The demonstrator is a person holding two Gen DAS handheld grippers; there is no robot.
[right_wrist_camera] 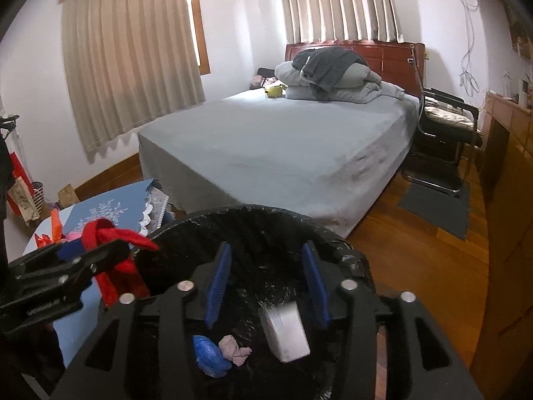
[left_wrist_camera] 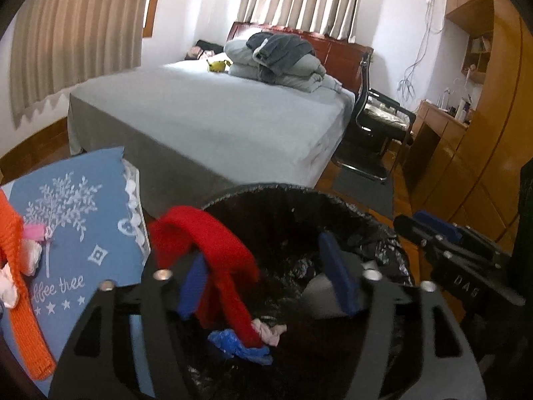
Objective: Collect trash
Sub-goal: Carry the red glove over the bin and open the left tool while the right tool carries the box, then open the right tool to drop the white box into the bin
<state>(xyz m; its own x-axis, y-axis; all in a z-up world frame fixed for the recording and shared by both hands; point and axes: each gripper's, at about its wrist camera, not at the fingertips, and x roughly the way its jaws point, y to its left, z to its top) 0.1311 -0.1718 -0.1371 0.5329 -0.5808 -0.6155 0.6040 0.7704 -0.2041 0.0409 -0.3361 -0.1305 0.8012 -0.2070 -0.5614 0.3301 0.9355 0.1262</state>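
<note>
With both sets of blue pads spread apart over the black-lined bin (right_wrist_camera: 253, 230), nothing is pinched now: the left gripper (left_wrist_camera: 266, 286) has a red strip (left_wrist_camera: 213, 250) draped loosely by its inner finger, hanging down into the bin, and the right gripper (right_wrist_camera: 268, 286) stands open above a white block (right_wrist_camera: 286, 331) blurred below it. Releasing over the mouth makes sense. Blue wad (right_wrist_camera: 210, 355) and pinkish scrap (right_wrist_camera: 233, 350) already lie inside; an orange strip (left_wrist_camera: 20, 286) waits on the blue cloth (left_wrist_camera: 76, 220).
</note>
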